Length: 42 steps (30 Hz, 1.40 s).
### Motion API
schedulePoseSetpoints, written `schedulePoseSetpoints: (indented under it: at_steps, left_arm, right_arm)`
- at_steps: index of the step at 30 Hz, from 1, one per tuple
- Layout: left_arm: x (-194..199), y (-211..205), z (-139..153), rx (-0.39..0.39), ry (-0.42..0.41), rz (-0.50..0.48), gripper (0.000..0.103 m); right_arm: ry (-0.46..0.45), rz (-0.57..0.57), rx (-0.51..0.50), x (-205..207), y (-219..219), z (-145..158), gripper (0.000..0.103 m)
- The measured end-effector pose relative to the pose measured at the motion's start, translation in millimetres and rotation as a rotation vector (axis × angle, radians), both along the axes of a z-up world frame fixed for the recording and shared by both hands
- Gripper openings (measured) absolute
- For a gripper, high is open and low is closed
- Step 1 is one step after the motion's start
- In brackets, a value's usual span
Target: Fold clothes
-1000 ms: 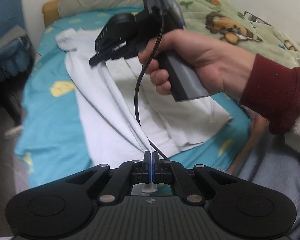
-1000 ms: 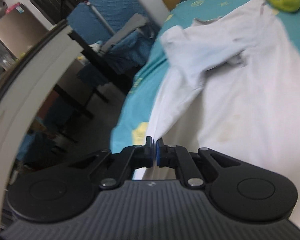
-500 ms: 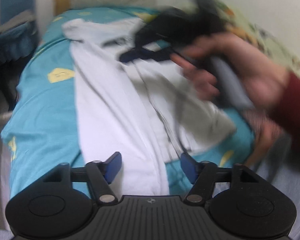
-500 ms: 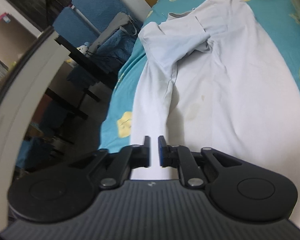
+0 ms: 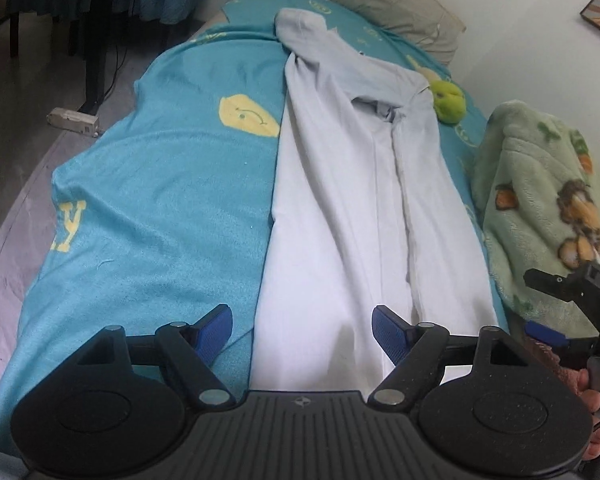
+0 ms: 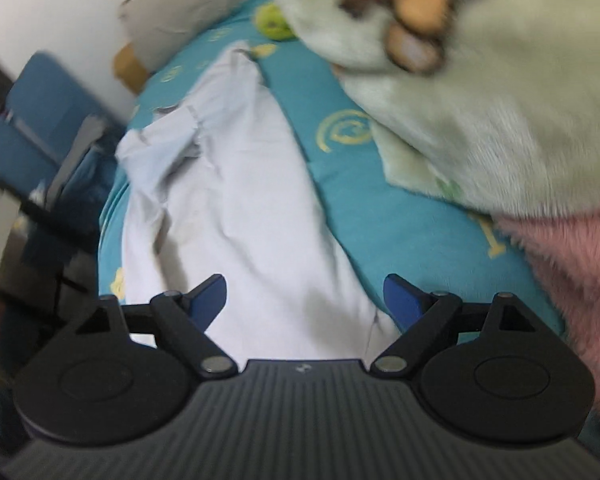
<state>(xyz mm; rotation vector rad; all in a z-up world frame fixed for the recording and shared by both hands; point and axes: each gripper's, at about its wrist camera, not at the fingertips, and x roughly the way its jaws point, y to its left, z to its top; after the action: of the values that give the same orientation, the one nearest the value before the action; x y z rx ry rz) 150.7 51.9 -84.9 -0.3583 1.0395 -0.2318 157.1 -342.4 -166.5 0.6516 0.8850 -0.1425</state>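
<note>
A white shirt (image 5: pixel 352 200) lies lengthwise on the teal bedsheet (image 5: pixel 160 200), folded into a long narrow strip with its collar at the far end. My left gripper (image 5: pixel 302 326) hovers open over the shirt's near hem, nothing between its blue pads. In the right wrist view the same shirt (image 6: pixel 240 208) stretches away from my right gripper (image 6: pixel 304 298), which is also open and empty above the near end. The right gripper's tip (image 5: pixel 556 284), held by a hand, shows at the right edge of the left wrist view.
A green fleece blanket (image 5: pixel 548 200) with cartoon prints is heaped on the right of the bed, beside a small green plush toy (image 5: pixel 450 100). A grey pillow (image 5: pixel 384 4) lies at the head. Pink fleece (image 6: pixel 572 280) is at the right. Floor and dark furniture (image 5: pixel 60 8) are on the left.
Both grippers have let go of the shirt and opened wide. The right gripper has swung from above the shirt to the right side. The shirt now lies flat in a narrow strip.
</note>
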Motion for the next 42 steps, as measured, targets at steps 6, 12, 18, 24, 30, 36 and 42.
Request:
schedulePoseSetpoints:
  at_steps: [6, 12, 18, 24, 30, 36, 42]
  left_arm:
    - [1.9, -9.0, -13.9, 0.045, 0.041, -0.024, 0.079]
    - [-2.8, -13.4, -15.3, -0.010, 0.032, -0.075, 0.073]
    - [-11.3, -23.3, -17.4, -0.005, 0.042, -0.128, 0.046]
    - [-19.1, -10.7, -10.5, -0.013, 0.027, -0.075, 0.003]
    - [-35.7, 25.0, 22.9, -0.207, -0.090, 0.054, 0.002]
    - [-50.3, 55.7, 76.0, -0.399, -0.207, 0.158, 0.001]
    - [-81.0, 72.6, 131.4, -0.395, -0.303, 0.158, 0.001]
  right_arm:
    - [0.111, 0.010, 0.052, 11.1, 11.2, -31.0, 0.086]
    - [0.126, 0.049, 0.043, 9.0, 21.5, -35.8, 0.088]
    - [0.155, 0.186, -0.042, 5.1, 58.0, -32.0, 0.077]
    - [0.115, 0.237, -0.107, -9.3, 75.7, -16.4, 0.012]
    - [-0.023, 0.201, -0.009, -30.2, 61.9, 15.3, 0.007]
    - [-0.145, 0.202, 0.093, -52.8, 58.6, 58.0, 0.007]
    - [-0.257, 0.219, 0.115, -86.1, 50.6, 104.3, 0.007]
